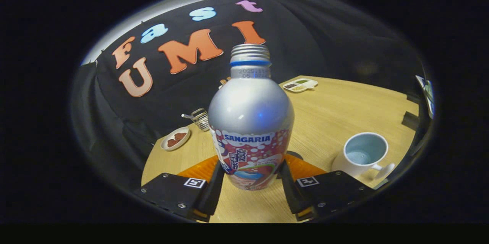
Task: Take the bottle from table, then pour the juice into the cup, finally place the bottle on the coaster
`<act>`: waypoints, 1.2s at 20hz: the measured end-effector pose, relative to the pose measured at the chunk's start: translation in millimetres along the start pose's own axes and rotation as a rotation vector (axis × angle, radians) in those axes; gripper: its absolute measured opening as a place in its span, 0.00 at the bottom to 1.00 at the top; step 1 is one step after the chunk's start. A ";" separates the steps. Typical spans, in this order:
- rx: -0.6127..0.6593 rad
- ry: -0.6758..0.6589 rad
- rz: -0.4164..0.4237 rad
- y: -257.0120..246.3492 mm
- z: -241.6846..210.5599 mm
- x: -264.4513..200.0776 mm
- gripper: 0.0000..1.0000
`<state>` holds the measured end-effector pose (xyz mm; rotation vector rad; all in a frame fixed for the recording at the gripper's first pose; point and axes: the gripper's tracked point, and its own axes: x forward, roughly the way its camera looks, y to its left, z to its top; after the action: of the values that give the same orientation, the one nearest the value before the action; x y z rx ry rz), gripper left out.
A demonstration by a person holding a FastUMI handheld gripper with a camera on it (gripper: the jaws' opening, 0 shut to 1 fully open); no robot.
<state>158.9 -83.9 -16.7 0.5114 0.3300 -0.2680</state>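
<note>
1. State: silver aluminium bottle w/ a printed label band and an uncapped threaded neck (251, 122) is seen upright between the fingers of the hand-held gripper (250, 177); both fingers are pressed on the lower label part, so the bottle is pinched low on its body.
2. Bottle base appears lifted off, or just above, the round light-wood surface (336, 114); contact can't be told for sure. An orange flat coaster (301, 165) is seen just behind the bottle, partly hidden by it.
3. The white ceramic cup w/ a pale blue inside (361, 156) is standing to the right of the fingers, near the surface edge, handle turned toward the gripper side. Liquid in it can't be confirmed.
4. Step in hand, judged: bottle is taken or nearly so; carry to the cup is due next.
5. To be done well: squeeze should be kept firm, since the grip is low and the bottle is top-heavy w/ an open neck; it should be kept upright during transfer.
6. Neck should be brought over the cup's opening before any tilt; tilt should be slow, toward the cup, w/o touching the rim.
7. Small dishes (175, 138) and wire rack (200, 118) beyond are well apart; no clash is expected.
</note>
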 end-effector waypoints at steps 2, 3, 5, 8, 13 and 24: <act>-0.065 -0.032 -0.039 -6.6 7.7 9.3 0.71; -0.091 -0.056 -0.056 -10.6 12.5 12.7 0.71; -0.140 -0.079 -0.078 -16.3 15.5 15.5 0.71; -0.193 -0.068 -0.080 -15.7 6.2 25.5 0.72; -0.334 -0.083 -0.148 -29.1 -9.5 45.4 0.72; -0.397 -0.076 -0.130 -22.9 -28.2 68.3 0.74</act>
<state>206.9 -99.9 -75.1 0.0880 0.3332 -0.3374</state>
